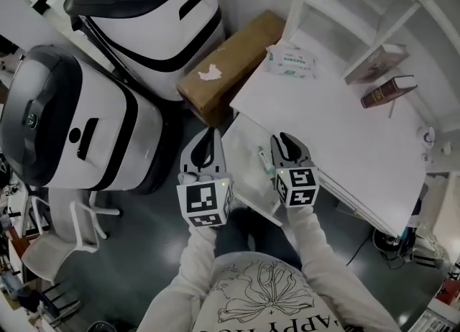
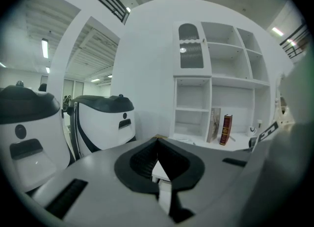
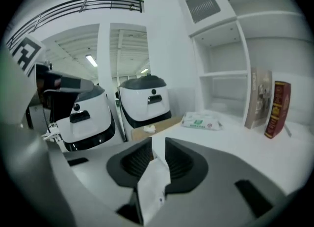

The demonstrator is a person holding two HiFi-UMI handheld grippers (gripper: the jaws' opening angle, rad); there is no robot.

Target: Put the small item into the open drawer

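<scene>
So, biggest stuff first: two chunky white-and-black machines (image 1: 93, 129) sit on the floor to the left, with a cardboard box (image 1: 233, 57) wedged between them and the white table (image 1: 338, 129). Under the table's near edge the drawer (image 1: 244, 140) is pulled open. Both grippers hover over it. The left gripper (image 1: 209, 133) has its jaws together at the tips. The right gripper (image 1: 284, 141) has its jaws a narrow way apart, with a white flat strip low in the gap, no idea what it is. On the table there's a green-labelled wipes pack (image 1: 291, 61) (print too small to read) and a dark red book (image 1: 388, 91). The small item (image 1: 263, 159) is lying inside the drawer. The shirt print reads "APPY".
</scene>
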